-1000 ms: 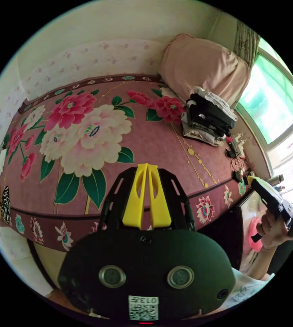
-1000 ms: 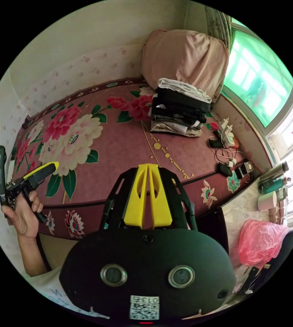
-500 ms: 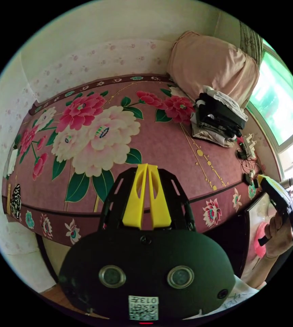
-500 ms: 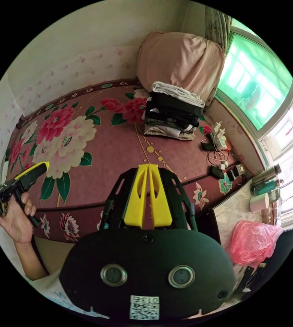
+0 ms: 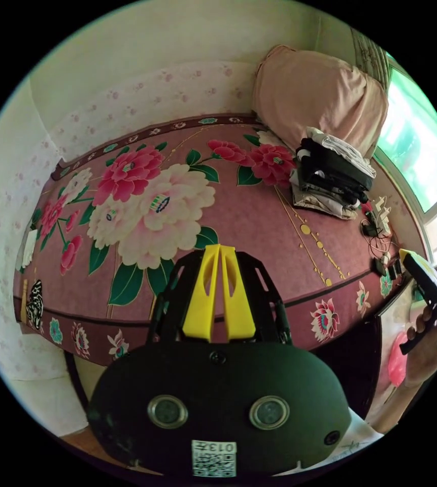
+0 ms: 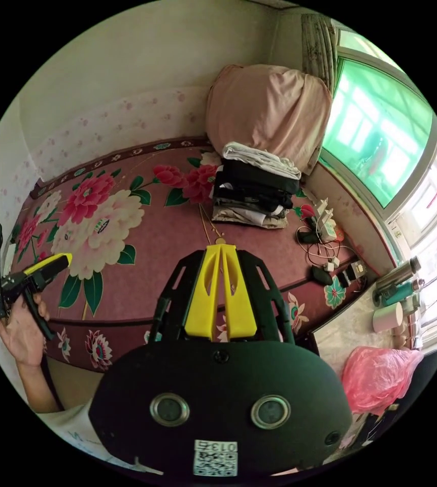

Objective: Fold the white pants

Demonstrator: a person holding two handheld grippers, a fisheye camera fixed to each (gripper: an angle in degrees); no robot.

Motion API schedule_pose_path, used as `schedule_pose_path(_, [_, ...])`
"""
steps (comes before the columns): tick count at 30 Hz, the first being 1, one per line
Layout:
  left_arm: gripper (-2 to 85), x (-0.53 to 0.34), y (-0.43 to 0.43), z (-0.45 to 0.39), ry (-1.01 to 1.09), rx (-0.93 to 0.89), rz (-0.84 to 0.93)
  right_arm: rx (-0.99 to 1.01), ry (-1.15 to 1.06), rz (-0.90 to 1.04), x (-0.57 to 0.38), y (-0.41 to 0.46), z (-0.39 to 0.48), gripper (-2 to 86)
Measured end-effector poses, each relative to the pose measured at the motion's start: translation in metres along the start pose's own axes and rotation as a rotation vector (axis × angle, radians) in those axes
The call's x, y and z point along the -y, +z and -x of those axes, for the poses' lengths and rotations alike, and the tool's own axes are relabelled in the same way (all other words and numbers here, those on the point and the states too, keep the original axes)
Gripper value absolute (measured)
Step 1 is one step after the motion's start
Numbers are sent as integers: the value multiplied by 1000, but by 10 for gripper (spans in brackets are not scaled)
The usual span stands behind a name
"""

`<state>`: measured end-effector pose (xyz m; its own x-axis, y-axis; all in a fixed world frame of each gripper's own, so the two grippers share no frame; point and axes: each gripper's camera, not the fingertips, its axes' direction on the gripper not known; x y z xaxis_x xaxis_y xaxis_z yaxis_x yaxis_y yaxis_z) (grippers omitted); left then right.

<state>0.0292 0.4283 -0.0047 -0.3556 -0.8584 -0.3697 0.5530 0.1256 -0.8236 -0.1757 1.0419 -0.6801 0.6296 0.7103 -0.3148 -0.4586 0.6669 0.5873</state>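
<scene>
Since a second ago only the cameras shifted; stack and bed unmoved. Left gripper (image 5: pixel 220 247) and right gripper (image 6: pixel 222 248): yellow jaws closed together, holding nothing, both over the near edge of the pink floral-printed bed (image 6: pixel 172 238). One pile of folded clothes (image 6: pixel 256 186) sits far right on the bed, a white folded garment (image 6: pixel 261 154) on top; can't tell if that's the white pants. Tan covered bundle (image 6: pixel 269 109) behind it. Tangle of chargers and cables (image 6: pixel 325 233) just right of the pile. One pink plastic bag (image 6: pixel 380 375) near right, contents hidden.
</scene>
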Motion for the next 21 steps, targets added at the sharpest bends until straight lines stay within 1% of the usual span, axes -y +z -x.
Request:
schedule_pose_path(4, [-3, -3, -4, -12, 27, 29, -8, -10, 32, 12, -1, 6, -7, 1])
schedule_pose_path(6, [-3, -6, -4, -17, 8, 14, -3, 5, 10, 7, -2, 6, -10, 0])
schedule_pose_path(8, [-3, -10, -5, -20, 4, 22, -22, 11, 34, 7, -2, 5, -16, 0])
schedule_pose_path(11, [-3, -14, -8, -26, 8, 21, -35, 81, 18, 26, -1, 5, -24, 0])
schedule_pose_path(14, [-3, -16, -9, -30, 5, 24, -38, 173, -4, 4, -3, 6, -32, 0])
schedule_pose_path(21, [-3, -22, -8, -36, -44, 31, -45, 52, 20, -1, -4, 9, -35, 0])
